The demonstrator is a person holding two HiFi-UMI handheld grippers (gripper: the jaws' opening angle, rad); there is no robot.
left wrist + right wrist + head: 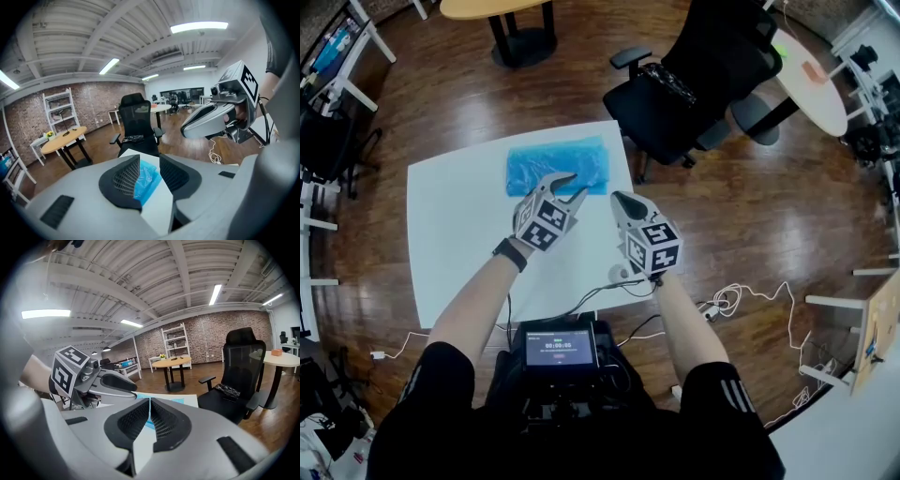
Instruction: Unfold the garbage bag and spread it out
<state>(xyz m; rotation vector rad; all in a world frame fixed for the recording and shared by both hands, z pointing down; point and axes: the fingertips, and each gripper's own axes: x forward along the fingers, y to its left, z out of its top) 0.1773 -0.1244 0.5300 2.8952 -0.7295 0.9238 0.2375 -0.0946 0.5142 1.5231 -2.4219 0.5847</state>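
Along the far table edge lies the garbage bag; left gripper parted, right gripper closed.

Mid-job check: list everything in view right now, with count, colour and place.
garbage bag: one, blue, lying flat on the far part of the square table
square table: one, white, right in front of the person
office chair: one, black, past the square table's far right corner
wooden round table: one, yellow top, black base, far side
white round table: one, far right, behind the office chair
cables: several, white and black, on the floor, near right
screen: one, black, at the person's chest
watch: one, black, left wrist
left gripper: one, grey-white, by the garbage bag's near edge, jaws apart, empty
right gripper: one, grey-white, beside it, jaws shut, empty
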